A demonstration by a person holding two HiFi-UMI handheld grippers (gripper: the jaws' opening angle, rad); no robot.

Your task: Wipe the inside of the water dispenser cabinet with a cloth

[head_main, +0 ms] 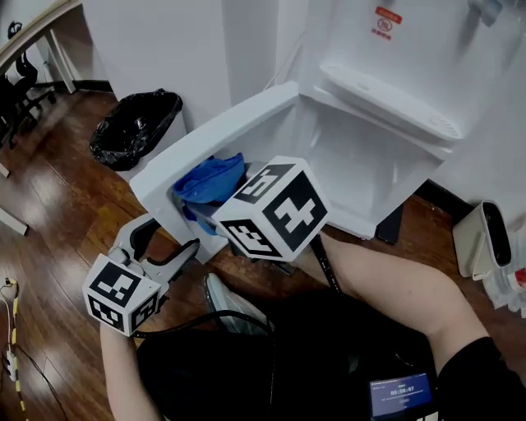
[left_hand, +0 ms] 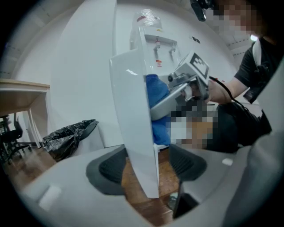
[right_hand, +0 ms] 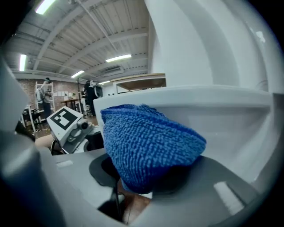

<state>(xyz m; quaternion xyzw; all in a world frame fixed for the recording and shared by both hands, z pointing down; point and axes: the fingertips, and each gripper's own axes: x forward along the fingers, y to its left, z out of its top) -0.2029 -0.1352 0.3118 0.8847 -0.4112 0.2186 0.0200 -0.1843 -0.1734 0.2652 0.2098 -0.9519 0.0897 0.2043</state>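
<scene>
Water dispenser [head_main: 394, 57]: 1 unit, white, standing on the wood floor [head_main: 57, 189].

Cabinet [head_main: 362, 177]: the dispenser's lower compartment, open to us, with white walls showing inside.

Door [head_main: 205, 144]: white, swung out from the cabinet's left edge toward us, with its top edge showing in the head view.

Bin [head_main: 136, 127]: 1, with a black liner, on the floor beyond the door.

Right gripper [head_main: 205, 212]: jaws clamped on the cloth, held at the door's inner side just under its top edge.

Left gripper [head_main: 164, 247]: jaws apart. The door's free edge stands between the 2 pads, and floor shows in the gap beside it. We read this as no grip on the door.

Cloth [head_main: 209, 177]: 1, blue terry, bunched into a wad with no clear long axis. It sits against or just beside the door's inner face, and we cannot settle whether it touches. It is not yet inside the cabinet.

Relation for the coming move: in the head view the cabinet opening lies ahead and to the right of the cloth, well apart from it. The right hand carries the cloth and is the nearer of the 2. We judge that the left hand, down at the door's free edge, is placed to steady the door.

Writing: 1 red label [head_main: 387, 22] near the dispenser's top, too small to read. A small screen [head_main: 400, 393] by the person's lap shows digits we cannot read with confidence. No brand is visible.
</scene>
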